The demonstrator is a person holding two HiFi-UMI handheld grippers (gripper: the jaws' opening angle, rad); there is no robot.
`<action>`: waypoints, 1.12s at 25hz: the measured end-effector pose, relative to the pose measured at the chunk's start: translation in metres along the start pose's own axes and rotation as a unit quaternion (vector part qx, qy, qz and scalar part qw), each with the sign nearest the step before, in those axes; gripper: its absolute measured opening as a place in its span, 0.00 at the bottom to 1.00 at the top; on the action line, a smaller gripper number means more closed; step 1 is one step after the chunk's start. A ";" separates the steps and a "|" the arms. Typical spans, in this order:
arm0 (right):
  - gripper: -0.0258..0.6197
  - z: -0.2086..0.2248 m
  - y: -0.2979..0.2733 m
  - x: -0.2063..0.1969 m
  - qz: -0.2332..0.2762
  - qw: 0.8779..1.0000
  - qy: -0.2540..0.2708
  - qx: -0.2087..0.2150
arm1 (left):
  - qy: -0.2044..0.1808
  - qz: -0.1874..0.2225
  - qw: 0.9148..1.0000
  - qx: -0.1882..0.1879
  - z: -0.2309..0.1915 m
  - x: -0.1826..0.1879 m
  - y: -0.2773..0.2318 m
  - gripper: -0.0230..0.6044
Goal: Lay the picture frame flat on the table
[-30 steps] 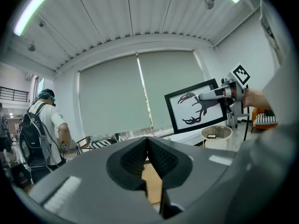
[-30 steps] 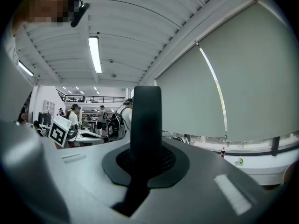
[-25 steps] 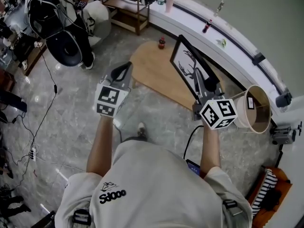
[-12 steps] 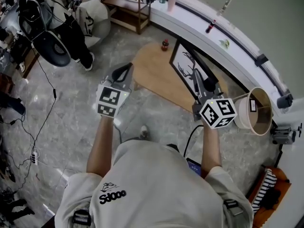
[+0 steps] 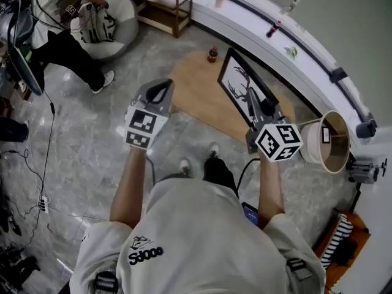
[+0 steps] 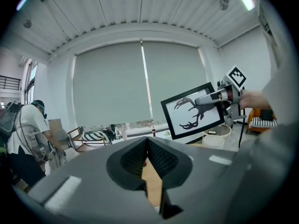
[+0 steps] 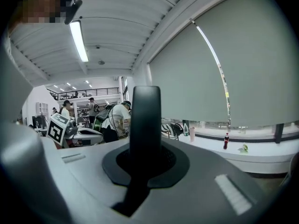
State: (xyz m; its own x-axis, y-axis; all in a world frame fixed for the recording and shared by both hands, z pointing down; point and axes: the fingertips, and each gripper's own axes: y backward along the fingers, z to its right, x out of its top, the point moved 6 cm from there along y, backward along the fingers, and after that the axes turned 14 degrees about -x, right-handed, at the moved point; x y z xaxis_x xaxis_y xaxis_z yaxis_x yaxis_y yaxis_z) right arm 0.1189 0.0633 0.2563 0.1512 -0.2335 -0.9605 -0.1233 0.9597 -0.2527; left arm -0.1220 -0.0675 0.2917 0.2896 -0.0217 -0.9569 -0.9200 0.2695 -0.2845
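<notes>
Black-edged picture frame point(image 5: 239, 87) with an antler print, held on edge and tilted over the right end of the oval wooden worktop point(image 5: 196, 94), not lying flat. The right gripper point(image 5: 253, 103) has its jaws pinching the frame's near side edge, which shows as a dark bar between them in the right gripper view. The left gripper point(image 5: 160, 88) hangs beside the worktop's left edge, apart from the frame, its jaws pressed together on nothing. A small red bottle point(image 5: 212, 54) stands at the worktop's far edge.

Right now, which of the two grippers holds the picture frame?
The right gripper, clamped on the picture frame's edge; the left gripper is shut on nothing, away from it.
</notes>
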 end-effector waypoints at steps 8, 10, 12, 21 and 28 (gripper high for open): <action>0.06 0.025 -0.063 -0.018 -0.034 0.999 -0.015 0.035 | 0.018 -0.015 0.999 0.022 -0.029 -0.020 -0.043 0.05; 0.06 0.032 -0.083 -0.018 -0.032 0.998 -0.012 0.054 | 0.021 -0.019 0.999 0.026 -0.039 -0.022 -0.056 0.05; 0.06 0.039 -0.102 -0.017 -0.030 0.997 -0.010 0.073 | 0.024 -0.021 0.999 0.034 -0.050 -0.024 -0.070 0.05; 0.06 0.080 -0.192 -0.039 -0.075 0.992 -0.018 0.102 | 0.043 -0.062 0.995 0.058 -0.090 -0.045 -0.126 0.05; 0.06 0.105 -0.250 -0.083 -0.131 0.985 -0.029 0.104 | 0.082 -0.092 0.990 0.069 -0.109 -0.079 -0.155 0.05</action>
State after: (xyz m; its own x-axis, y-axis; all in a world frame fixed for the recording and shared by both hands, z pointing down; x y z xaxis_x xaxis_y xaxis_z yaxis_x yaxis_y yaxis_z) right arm 0.2398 -0.1409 0.4115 0.2070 -0.4738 -0.8560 0.1308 0.8805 -0.4557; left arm -0.0311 -0.2130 0.4055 0.3922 -0.2347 -0.8894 -0.8076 0.3751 -0.4551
